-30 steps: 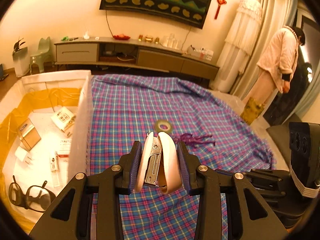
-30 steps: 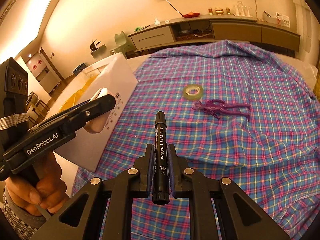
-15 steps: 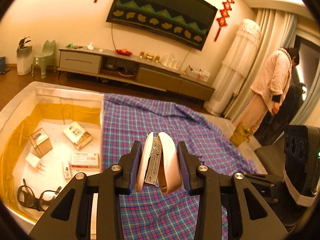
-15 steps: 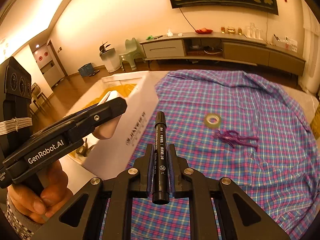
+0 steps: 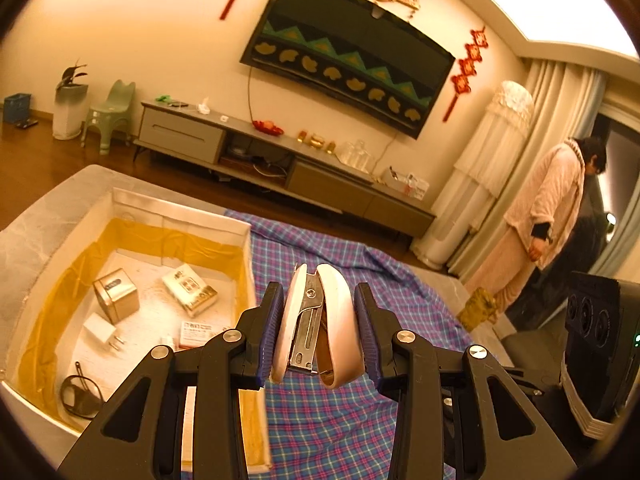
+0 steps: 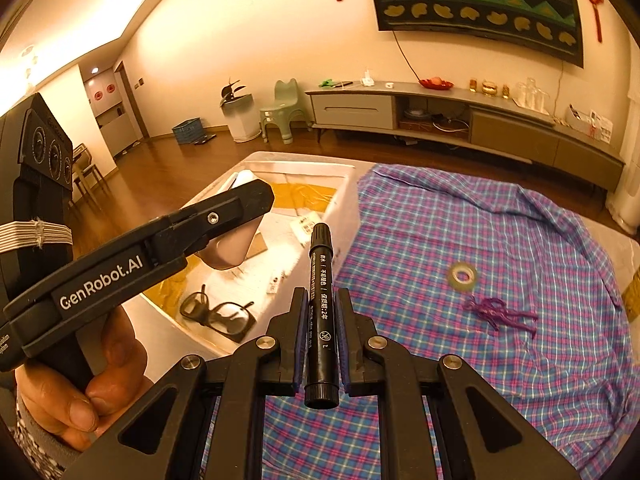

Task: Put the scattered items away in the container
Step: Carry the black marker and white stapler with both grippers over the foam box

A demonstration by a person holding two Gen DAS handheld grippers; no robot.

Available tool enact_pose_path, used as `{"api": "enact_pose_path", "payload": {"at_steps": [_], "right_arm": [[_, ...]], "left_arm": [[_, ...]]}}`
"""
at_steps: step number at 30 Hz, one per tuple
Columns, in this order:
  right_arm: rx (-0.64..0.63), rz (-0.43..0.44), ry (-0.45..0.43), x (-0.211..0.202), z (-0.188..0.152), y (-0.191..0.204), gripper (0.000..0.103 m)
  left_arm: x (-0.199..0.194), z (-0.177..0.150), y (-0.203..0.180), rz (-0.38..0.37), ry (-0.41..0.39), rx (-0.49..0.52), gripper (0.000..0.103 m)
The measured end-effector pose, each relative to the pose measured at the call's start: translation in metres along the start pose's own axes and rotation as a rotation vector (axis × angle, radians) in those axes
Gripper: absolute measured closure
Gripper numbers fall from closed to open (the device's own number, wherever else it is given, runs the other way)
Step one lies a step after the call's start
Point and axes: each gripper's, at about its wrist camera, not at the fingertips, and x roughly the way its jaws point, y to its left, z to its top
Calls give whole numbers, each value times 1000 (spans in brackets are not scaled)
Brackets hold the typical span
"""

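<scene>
Stapler, pale pink with a metal core: sitting upright between the pads of the left gripper, long axis running along the fingers, nose pointing away from the camera. Jaws part-spread and clamping on its two shell sides. Position relative to the container: hanging just over the near right wall, the open interior lying down and to the left of it. In the right wrist view the same gripper is reaching over the container's near corner, so the left hand is judged the nearer of the two to the drop.

Marker, black, cap forward: being pinched mid-barrel by the right gripper, jaws drawn fully in on it, long axis along the fingers. Position: over the plaid cloth, just right of the container wall.

Tape roll and purple strands: lying on the cloth, well right of the container, uncollected.
</scene>
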Motion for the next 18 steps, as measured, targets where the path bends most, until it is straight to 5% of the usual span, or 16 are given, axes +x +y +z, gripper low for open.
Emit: {"api": "enact_pose_path", "payload": {"at_steps": [18], "right_arm": [[-79,26,1,16,22,47,88]], "left_arm": [[-22,16,42,34,-52,-100,66]]}}
